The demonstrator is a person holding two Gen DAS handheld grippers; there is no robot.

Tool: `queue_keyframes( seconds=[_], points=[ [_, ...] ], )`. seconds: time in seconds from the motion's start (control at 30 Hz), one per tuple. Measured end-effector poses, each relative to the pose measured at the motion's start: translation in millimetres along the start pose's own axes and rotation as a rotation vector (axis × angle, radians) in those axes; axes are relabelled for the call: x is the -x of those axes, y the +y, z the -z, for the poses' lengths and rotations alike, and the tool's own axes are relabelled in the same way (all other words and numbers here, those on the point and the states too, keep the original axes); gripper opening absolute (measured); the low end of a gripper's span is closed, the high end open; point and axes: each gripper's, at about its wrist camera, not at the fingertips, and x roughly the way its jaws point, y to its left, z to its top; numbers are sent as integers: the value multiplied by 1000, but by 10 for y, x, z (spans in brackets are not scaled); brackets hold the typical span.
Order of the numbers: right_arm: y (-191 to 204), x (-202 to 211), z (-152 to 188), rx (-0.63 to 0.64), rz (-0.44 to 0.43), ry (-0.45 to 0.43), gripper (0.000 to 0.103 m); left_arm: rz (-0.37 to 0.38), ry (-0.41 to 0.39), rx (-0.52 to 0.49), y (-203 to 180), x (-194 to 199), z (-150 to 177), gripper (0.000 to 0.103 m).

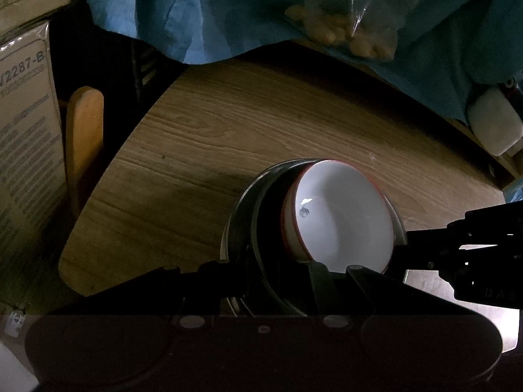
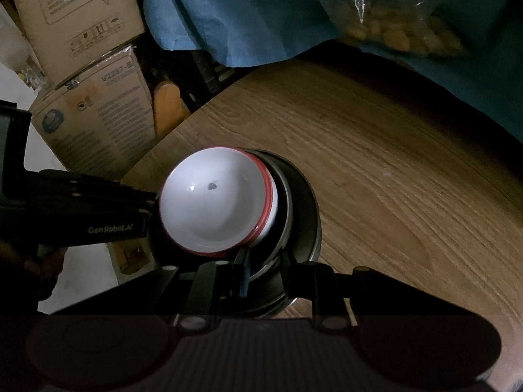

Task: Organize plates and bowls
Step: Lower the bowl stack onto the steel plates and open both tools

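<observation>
A white bowl with a red rim [image 1: 343, 215] sits stacked on another red-rimmed bowl, inside a stack of dark plates [image 1: 258, 228] held above the wooden table [image 1: 228, 124]. My left gripper [image 1: 271, 268] straddles the near edge of the plate stack, shut on it. In the right wrist view the same bowls [image 2: 212, 205] sit on the dark plates [image 2: 304, 215]. My right gripper [image 2: 264, 271] is shut on the plates' near rim. The other gripper enters from the right in the left wrist view [image 1: 464, 245] and from the left in the right wrist view [image 2: 81, 202].
A blue cloth [image 1: 212, 9] hangs over the table's far side with a plastic bag of pale snacks [image 1: 343, 32] on it. Cardboard boxes [image 2: 81, 65] and a wooden chair back [image 1: 85, 130] stand left of the table. A white block [image 1: 493, 121] lies at the right.
</observation>
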Motion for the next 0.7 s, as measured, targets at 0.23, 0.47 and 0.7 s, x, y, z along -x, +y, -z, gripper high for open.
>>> queue_keyframes(
  seconds=[0.23,0.47,0.7],
  points=[
    [13,-8,2,-6,11,2,23,0,3,-11,-13,-13,-16,15],
    [33,-1,5,-10,21,-4,23,-13,-2,-30,-35,-8,-26,18],
    [24,13,12,-18,31,-9,25,-27,-13,-37,-32,21,-25,26]
  ],
)
